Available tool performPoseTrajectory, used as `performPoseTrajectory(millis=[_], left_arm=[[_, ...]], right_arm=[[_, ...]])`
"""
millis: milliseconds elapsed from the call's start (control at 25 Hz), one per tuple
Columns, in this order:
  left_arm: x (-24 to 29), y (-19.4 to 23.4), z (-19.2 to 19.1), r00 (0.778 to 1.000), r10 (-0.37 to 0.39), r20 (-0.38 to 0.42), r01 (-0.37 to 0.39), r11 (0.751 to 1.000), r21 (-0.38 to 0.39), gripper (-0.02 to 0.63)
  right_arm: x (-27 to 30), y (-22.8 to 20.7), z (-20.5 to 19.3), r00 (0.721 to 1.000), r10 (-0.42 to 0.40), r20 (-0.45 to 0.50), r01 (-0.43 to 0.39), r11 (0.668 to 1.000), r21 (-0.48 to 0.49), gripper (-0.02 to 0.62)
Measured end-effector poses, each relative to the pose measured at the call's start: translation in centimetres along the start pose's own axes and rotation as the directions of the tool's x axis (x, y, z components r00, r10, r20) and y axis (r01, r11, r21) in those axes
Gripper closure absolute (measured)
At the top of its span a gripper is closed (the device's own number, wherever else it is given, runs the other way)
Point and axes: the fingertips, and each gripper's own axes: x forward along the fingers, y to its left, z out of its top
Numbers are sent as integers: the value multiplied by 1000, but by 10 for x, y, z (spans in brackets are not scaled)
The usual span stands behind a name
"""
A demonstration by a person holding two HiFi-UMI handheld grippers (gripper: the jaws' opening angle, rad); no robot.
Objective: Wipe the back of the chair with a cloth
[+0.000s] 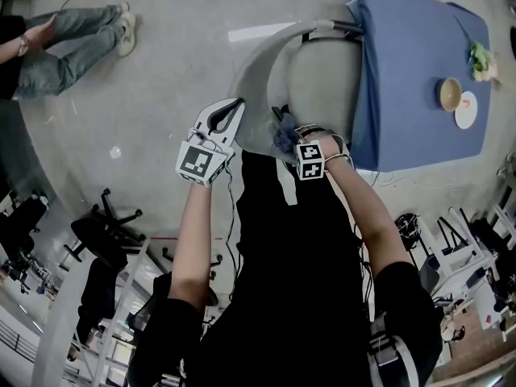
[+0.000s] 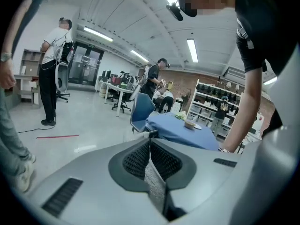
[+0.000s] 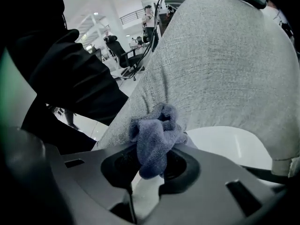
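The chair back (image 1: 322, 79) is grey fabric on a pale shell, and it stands just ahead of me in the head view. My right gripper (image 1: 294, 139) is shut on a crumpled blue cloth (image 1: 285, 134) and holds it against the fabric. In the right gripper view the cloth (image 3: 154, 135) bulges out of the right gripper (image 3: 152, 161) and touches the chair back (image 3: 220, 64) above the white shell (image 3: 229, 144). My left gripper (image 1: 228, 113) sits at the chair back's left edge. In the left gripper view the left gripper (image 2: 150, 146) is shut, with a strip of grey fabric (image 2: 154, 182) pinched between its pads.
A blue-covered table (image 1: 411, 71) stands right behind the chair, with a bowl (image 1: 449, 93) and a plate (image 1: 466, 110) on it. A seated person's legs (image 1: 72, 35) are at the far left. A black office chair (image 1: 105, 228) stands at my left. A blue chair (image 2: 140, 111) is by the table.
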Motion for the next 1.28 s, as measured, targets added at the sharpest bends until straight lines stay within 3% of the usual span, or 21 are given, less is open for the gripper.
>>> performPoseTrajectory(millis=[200,640,720,920,1280], left_arm=[[-1,1,-2,1000,-1,4,1,1000,-4,578],[2,2,-4,1000,-7,12,7,1000,-24,578],[4,2,-3,1000,-3,11,4,1000,-25,578],[4,5,-4,1000,0,18,1,999,-36,578],[4,7,-6,1000,-5,27,6,999,-37,578]], right_arm=[[8,2,-10,999,4,-41,-4,1000,11,477],[29,-33,-3,998,-59,21,52,966,254,477],[30,-42,-2,996,-81,42,63,946,319,477],[28,-76,8,983,-146,111,69,853,518,477],[25,-115,17,972,-207,110,124,852,508,477]])
